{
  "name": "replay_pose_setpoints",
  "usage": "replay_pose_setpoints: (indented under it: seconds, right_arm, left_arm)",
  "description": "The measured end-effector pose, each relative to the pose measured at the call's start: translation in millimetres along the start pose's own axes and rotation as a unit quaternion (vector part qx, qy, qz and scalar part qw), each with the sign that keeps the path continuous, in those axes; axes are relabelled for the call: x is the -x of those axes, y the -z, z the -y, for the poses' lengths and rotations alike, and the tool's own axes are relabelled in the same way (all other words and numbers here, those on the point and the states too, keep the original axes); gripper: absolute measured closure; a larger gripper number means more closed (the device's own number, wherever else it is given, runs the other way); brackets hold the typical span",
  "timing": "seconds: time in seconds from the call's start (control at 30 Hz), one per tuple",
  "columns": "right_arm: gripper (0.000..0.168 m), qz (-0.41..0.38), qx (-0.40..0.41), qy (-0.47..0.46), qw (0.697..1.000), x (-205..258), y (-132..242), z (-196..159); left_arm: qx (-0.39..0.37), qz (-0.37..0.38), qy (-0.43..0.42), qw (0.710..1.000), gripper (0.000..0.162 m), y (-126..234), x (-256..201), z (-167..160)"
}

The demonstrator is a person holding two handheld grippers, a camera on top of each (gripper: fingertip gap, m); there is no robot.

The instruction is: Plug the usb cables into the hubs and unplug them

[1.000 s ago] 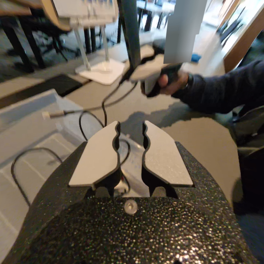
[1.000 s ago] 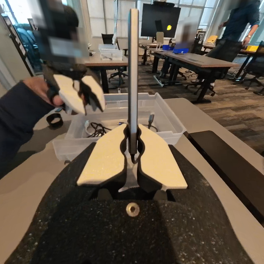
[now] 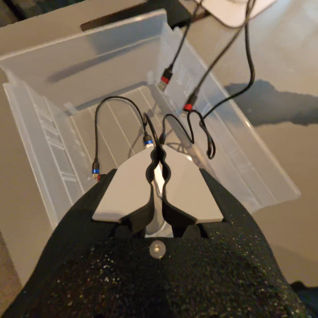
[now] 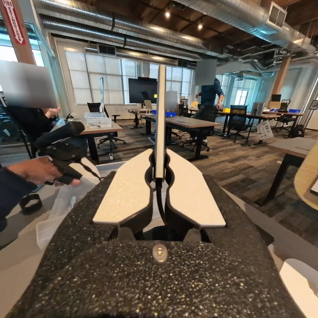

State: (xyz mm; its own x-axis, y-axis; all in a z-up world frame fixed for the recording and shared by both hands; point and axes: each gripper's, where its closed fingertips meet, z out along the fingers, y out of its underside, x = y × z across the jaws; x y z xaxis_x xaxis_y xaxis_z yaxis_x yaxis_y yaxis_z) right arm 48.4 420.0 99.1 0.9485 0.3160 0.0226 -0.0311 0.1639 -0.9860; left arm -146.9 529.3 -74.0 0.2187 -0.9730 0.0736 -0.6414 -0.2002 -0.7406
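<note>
The left gripper (image 3: 159, 151) reaches into the clear plastic bin (image 3: 89, 56), its fingers pressed together on a thin black cable (image 3: 162, 136) at their tips. Just beside those tips lies a blue-ringed plug (image 3: 148, 142); two red-collared plugs (image 3: 166, 78) hang over the bin's right wall. The right gripper (image 4: 160, 153) is clamped on a slim grey hub (image 4: 160, 120) — upright, its lead trailing down between the fingers.
</note>
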Motion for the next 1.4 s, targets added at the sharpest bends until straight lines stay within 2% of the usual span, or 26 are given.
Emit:
replay_pose_setpoints:
  seconds: [0.27, 0.43, 0.57, 0.63, 0.7, 0.8, 0.87, 0.93, 1.07, 1.27, 1.33, 1.4]
  right_arm:
    - [0.159, -0.003, -0.019, 0.01, 1.0, -1, 8, 17]
    - [0.159, -0.005, -0.018, 0.023, 1.0, 2, 7, 17]
    - [0.159, -0.004, -0.013, 0.026, 1.0, 4, 5, 14]
    - [0.159, -0.004, -0.013, 0.026, 1.0, 4, 4, 13]
    - [0.159, -0.004, -0.013, 0.027, 1.0, 4, 5, 14]
    - [0.159, -0.004, -0.015, 0.026, 1.0, 4, 5, 16]
    - [0.159, -0.006, -0.016, 0.027, 0.999, 4, 5, 16]
    - [0.159, -0.008, -0.017, 0.027, 0.999, 4, 5, 17]
    - [0.159, -0.01, -0.019, 0.026, 0.999, 4, 5, 18]
    - [0.159, -0.008, -0.023, 0.025, 0.999, 6, 6, 21]
    - [0.159, -0.007, -0.025, 0.025, 0.999, 6, 7, 21]
    - [0.159, -0.006, -0.026, 0.024, 0.999, 7, 7, 22]
  left_arm:
    - [-0.047, 0.049, 0.063, 0.996, 0.16, 5, 21, 12]
    - [-0.056, 0.041, 0.087, 0.994, 0.158, 12, 19, 12]
    - [0.003, -0.006, 0.107, 0.994, 0.123, 1, 1, -3]
    - [0.007, 0.01, 0.095, 0.995, 0.111, 2, 2, -3]
    - [-0.017, 0.024, 0.088, 0.996, 0.106, 9, 4, 8]
    - [-0.093, 0.04, 0.067, 0.993, 0.105, 31, 3, 36]
    - [-0.143, -0.015, 0.015, 0.99, 0.112, 43, -27, 59]
    - [-0.154, -0.077, -0.049, 0.984, 0.118, 46, -67, 72]
    - [-0.088, -0.029, -0.153, 0.984, 0.117, 19, -90, 79]
    - [-0.016, -0.001, -0.189, 0.982, 0.123, -15, -94, 70]
    - [-0.006, 0.011, -0.191, 0.982, 0.13, -22, -89, 69]
    - [-0.002, 0.002, -0.198, 0.98, 0.154, -29, -91, 68]
